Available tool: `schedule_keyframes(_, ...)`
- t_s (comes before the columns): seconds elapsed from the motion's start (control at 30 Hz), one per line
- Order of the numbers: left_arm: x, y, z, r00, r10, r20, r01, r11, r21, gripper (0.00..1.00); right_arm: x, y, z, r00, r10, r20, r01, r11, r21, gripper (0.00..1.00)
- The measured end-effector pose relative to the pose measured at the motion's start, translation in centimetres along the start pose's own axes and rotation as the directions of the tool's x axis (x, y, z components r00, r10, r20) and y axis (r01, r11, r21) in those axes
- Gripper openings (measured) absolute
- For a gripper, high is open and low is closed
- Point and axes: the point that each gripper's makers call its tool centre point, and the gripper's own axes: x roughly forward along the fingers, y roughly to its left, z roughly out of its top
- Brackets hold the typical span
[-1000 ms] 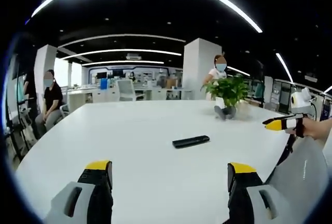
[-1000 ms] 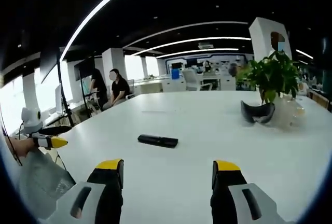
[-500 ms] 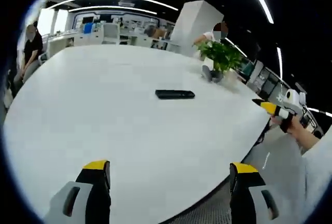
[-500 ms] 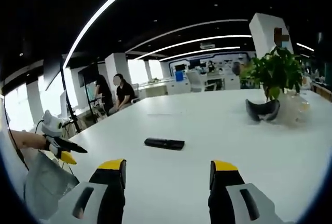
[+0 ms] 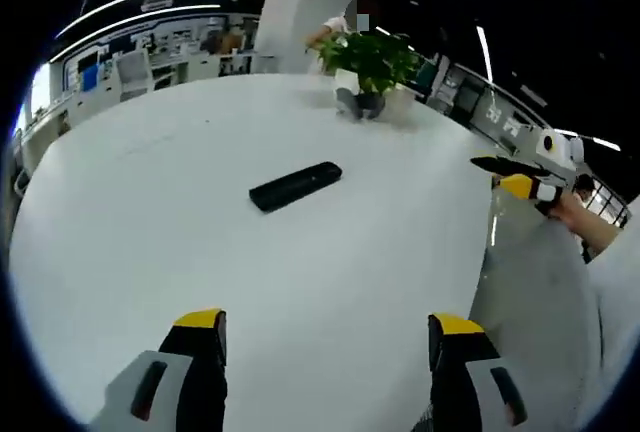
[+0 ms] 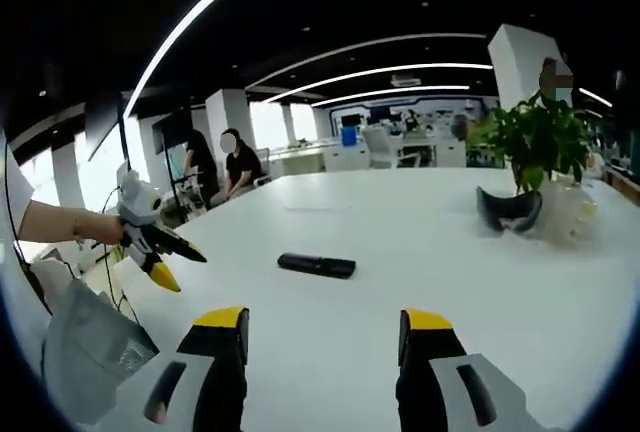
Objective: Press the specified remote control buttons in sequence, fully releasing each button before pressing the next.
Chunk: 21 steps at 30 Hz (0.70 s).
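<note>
A slim black remote control (image 5: 295, 185) (image 6: 316, 265) is seen lying flat near the middle of a large white table (image 5: 130, 232) (image 6: 420, 242). A leafy green potted plant (image 5: 368, 57) (image 6: 530, 142) is set farther back on it, to the right, well apart from the remote.

Your right gripper (image 6: 322, 337) hangs open over the near edge of the white table (image 6: 420, 252).

Its two yellow-tipped jaws stand apart with bare tabletop between them, touching nothing. Ahead of them you have the black remote control (image 6: 316, 265) lying flat, well apart from the jaws. Your left gripper (image 6: 170, 260) comes in from the left, held in your hand (image 6: 98, 226) just off the table's edge, jaws spread. At far right a potted plant (image 6: 528, 142) stands beside a dark curved object (image 6: 509, 210). Two people (image 6: 225, 166) are at the table's far left end.
</note>
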Motion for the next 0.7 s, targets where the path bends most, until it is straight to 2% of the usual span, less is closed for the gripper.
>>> schedule_keyframes(0.07,0.6,0.6,0.2,0.999,0.005,-0.044,-0.002,0.998,0.062,0.85,0.0,0.0,-0.1,1.000,0.000,-0.006,0.000,1.000,-0.003,0.56)
schedule_keyframes(0.13,1.0,1.0,0.7,0.998,0.007,-0.058,-0.001,0.996,0.095,0.83,0.0,0.0,-0.2,1.000,0.001,-0.012,-0.001,1.000,-0.005,0.55)
schedule_keyframes(0.2,1.5,1.3,1.0,0.997,-0.016,-0.071,0.022,0.996,0.084,0.83,0.0,-0.1,-0.1,1.000,-0.007,-0.010,0.007,1.000,-0.005,0.52)
schedule_keyframes(0.23,1.7,1.1,0.7,0.993,-0.052,-0.106,0.057,0.997,0.042,0.83,-0.1,-0.2,-0.2,1.000,-0.010,-0.012,0.010,1.000,-0.003,0.52)
schedule_keyframes(0.27,1.9,1.5,0.9,0.992,-0.053,-0.113,0.057,0.998,0.033,0.82,-0.1,-0.3,-0.2,1.000,-0.012,-0.013,0.012,1.000,0.003,0.51)
schedule_keyframes(0.4,2.4,2.3,2.2,0.994,-0.052,-0.099,0.058,0.997,0.056,0.81,-0.1,-0.6,-0.4,1.000,-0.020,-0.019,0.020,1.000,0.020,0.51)
schedule_keyframes(0.5,3.1,2.4,3.4,0.994,-0.068,-0.088,0.073,0.996,0.055,0.77,-0.1,-0.6,-0.6,0.999,-0.022,-0.025,0.023,1.000,0.021,0.50)
schedule_keyframes(0.57,3.7,3.0,4.2,0.994,-0.071,-0.083,0.076,0.996,0.056,0.73,-0.1,-0.6,-0.7,0.999,-0.021,-0.032,0.022,1.000,0.020,0.49)
schedule_keyframes(0.7,4.5,3.6,5.4,0.993,-0.085,-0.082,0.086,0.996,0.008,0.67,-0.1,-0.8,-0.8,0.999,-0.028,-0.040,0.029,0.999,0.016,0.45)
